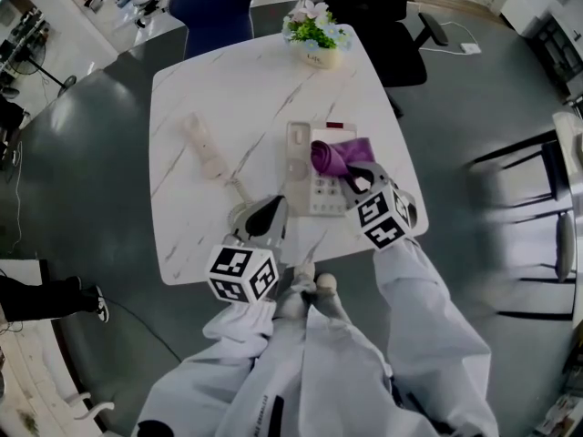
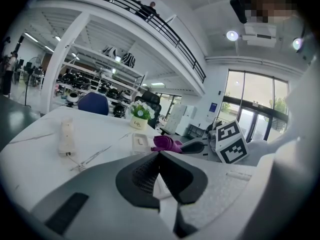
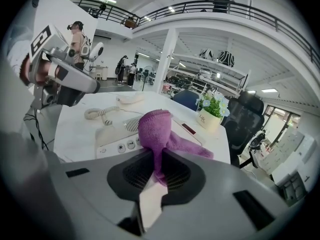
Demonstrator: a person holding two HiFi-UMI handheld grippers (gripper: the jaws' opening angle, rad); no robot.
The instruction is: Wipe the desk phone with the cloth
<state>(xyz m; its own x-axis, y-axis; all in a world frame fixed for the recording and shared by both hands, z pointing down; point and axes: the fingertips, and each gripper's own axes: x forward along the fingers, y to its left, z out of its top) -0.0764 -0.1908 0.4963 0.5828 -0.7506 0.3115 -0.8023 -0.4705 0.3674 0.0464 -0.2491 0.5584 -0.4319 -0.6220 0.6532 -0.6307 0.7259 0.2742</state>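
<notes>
We record: right hand-held gripper (image 3: 155, 170), jaws clamped on a bunched purple terry cloth (image 3: 156, 126) that lies over the beige desk phone base (image 3: 116, 135) on the white marble counter (image 1: 228, 80). Left hand-held gripper (image 2: 159, 156): jaws together, empty. Beige handset (image 1: 202, 146): off its cradle, left of the base.

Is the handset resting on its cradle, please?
No, the cream plastic handset lies on the white marble tabletop, left of the cream desk phone.
</notes>
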